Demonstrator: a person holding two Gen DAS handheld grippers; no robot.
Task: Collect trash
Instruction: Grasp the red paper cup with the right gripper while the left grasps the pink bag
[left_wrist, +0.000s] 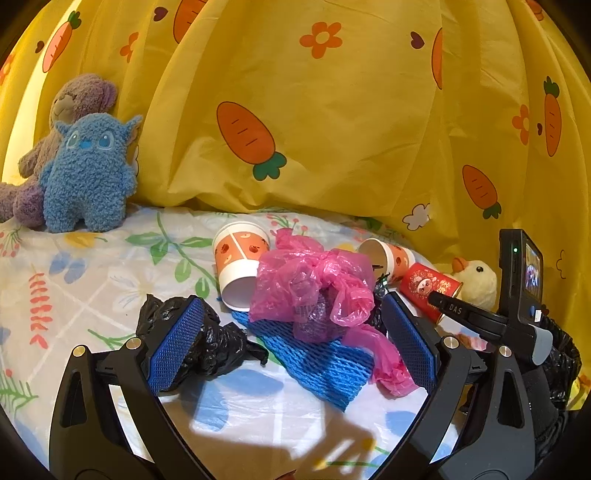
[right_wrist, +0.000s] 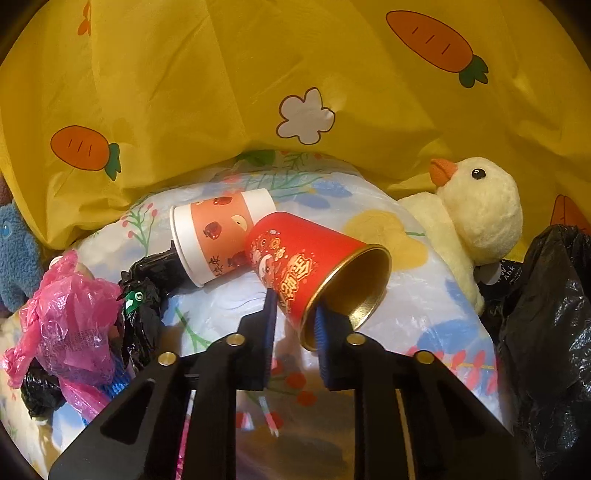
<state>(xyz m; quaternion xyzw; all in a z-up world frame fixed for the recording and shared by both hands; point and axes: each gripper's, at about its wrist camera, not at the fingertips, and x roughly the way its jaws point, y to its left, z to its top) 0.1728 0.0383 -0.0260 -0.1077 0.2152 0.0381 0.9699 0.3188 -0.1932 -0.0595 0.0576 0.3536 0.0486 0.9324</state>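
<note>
Trash lies on a floral sheet. In the left wrist view my left gripper (left_wrist: 291, 332) is open around a crumpled pink plastic bag (left_wrist: 310, 284) on blue foam netting (left_wrist: 325, 365); a black bag scrap (left_wrist: 210, 343) lies by its left finger. Two orange-and-white paper cups (left_wrist: 240, 266) (left_wrist: 391, 258) lie tipped behind. In the right wrist view my right gripper (right_wrist: 295, 317) is shut on the rim of a red cup (right_wrist: 314, 266) with a gold inside, one finger outside the wall and one inside. An orange-and-white cup (right_wrist: 218, 236) touches it.
A blue plush (left_wrist: 88, 170) and a purple bear (left_wrist: 77, 99) sit at the back left. A yellow duck plush (right_wrist: 476, 210) lies right of the red cup. A black trash bag (right_wrist: 554, 314) is at the far right. Yellow carrot-print cloth (left_wrist: 332, 110) hangs behind.
</note>
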